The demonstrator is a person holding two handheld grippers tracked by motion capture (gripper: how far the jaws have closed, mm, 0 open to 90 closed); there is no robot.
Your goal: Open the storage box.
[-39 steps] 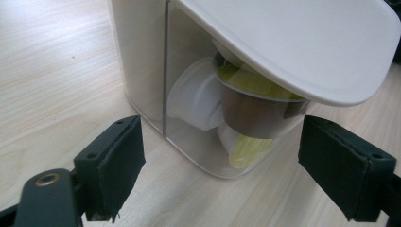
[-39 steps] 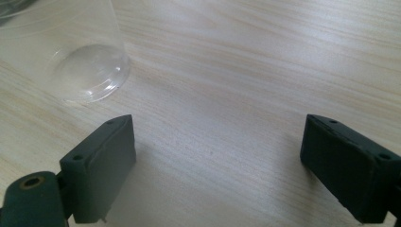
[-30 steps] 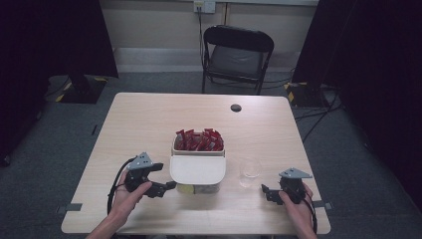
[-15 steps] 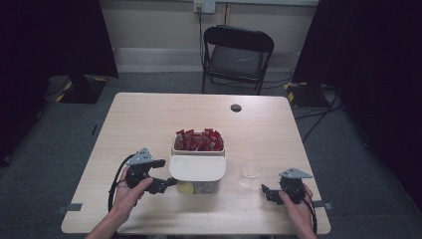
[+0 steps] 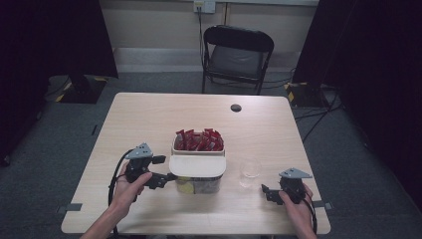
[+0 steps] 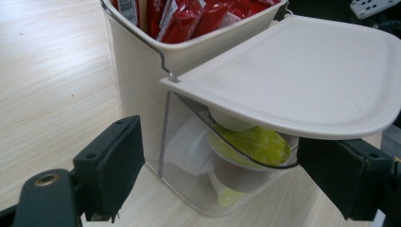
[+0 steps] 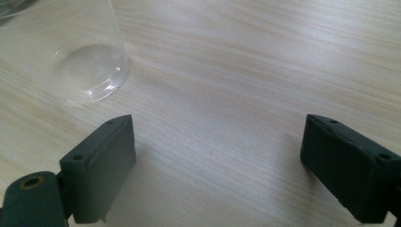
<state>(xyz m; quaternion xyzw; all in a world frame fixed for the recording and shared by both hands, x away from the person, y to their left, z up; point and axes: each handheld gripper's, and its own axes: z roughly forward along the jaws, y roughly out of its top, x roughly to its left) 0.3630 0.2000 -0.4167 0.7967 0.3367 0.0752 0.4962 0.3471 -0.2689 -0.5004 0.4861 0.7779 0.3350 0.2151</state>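
Note:
A cream dispenser box [image 5: 197, 166] stands mid-table, with red sachets [image 5: 198, 140] in its top bin. A white flap lid [image 6: 302, 80] sticks out over its clear lower compartment, which holds pods with yellow-green lids [image 6: 250, 144]. My left gripper [image 5: 165, 169] is open at the box's left side. In the left gripper view its jaws [image 6: 227, 179] stand either side of the clear compartment's corner without touching it. My right gripper [image 5: 266, 193] rests open near the table's front right. An empty clear plastic cup [image 5: 250, 171] stands just ahead of it, to the upper left of the open jaws [image 7: 217, 161] as a clear cup [image 7: 71, 52].
A small black round object [image 5: 236, 107] lies near the table's far edge. A black folding chair [image 5: 236, 55] stands beyond the table. Bare wooden tabletop [image 5: 139, 119] stretches to the left and behind the box.
My left gripper has moved a little forward and right, closer to the box. The right gripper, cup and box have stayed put.

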